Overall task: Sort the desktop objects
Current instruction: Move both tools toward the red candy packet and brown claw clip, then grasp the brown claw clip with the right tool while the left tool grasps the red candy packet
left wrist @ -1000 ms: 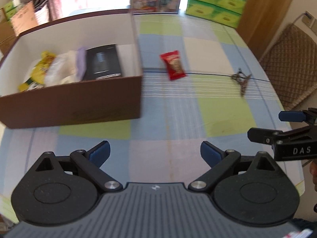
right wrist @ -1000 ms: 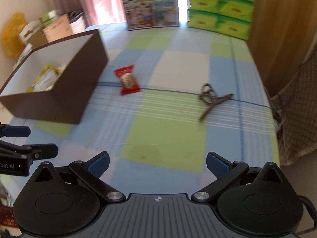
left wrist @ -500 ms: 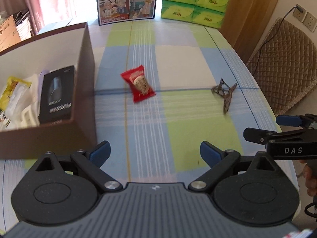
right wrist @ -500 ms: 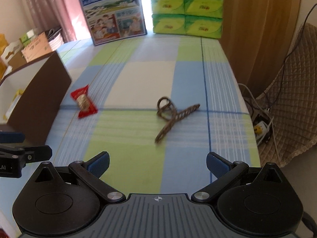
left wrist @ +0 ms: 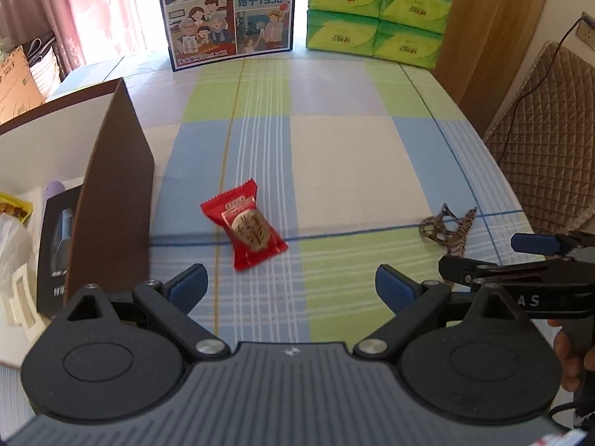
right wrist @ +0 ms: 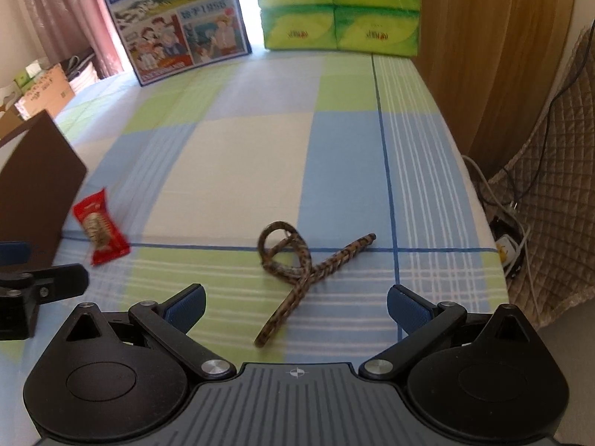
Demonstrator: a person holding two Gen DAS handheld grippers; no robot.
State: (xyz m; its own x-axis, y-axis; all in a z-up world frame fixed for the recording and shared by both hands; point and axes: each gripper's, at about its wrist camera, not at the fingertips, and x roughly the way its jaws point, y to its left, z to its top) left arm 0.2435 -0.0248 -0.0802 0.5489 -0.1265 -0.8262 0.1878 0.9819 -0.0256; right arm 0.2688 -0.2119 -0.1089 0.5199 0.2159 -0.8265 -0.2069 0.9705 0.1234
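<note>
A red snack packet (left wrist: 246,228) lies on the checked tablecloth, just ahead of my open left gripper (left wrist: 292,287) and slightly left of its centre. The same packet (right wrist: 99,227) shows at the left of the right wrist view. A brown patterned hair clip (right wrist: 302,266) lies right in front of my open right gripper (right wrist: 296,304), its lower arm reaching between the fingers. In the left wrist view the clip (left wrist: 448,231) sits at the right, beside the right gripper's fingers (left wrist: 535,243). Nothing is held by either gripper.
A brown cardboard box (left wrist: 111,193) with a black case (left wrist: 57,238) and wrapped items stands at the left. At the table's back stand a milk carton box (left wrist: 227,11) and green tissue packs (left wrist: 379,15). A quilted chair (left wrist: 546,141) and cables are off the right edge.
Both grippers moved forward and turned right. The box slid out to the left of both views; the packet and the clip came closer. Both grippers stayed open.
</note>
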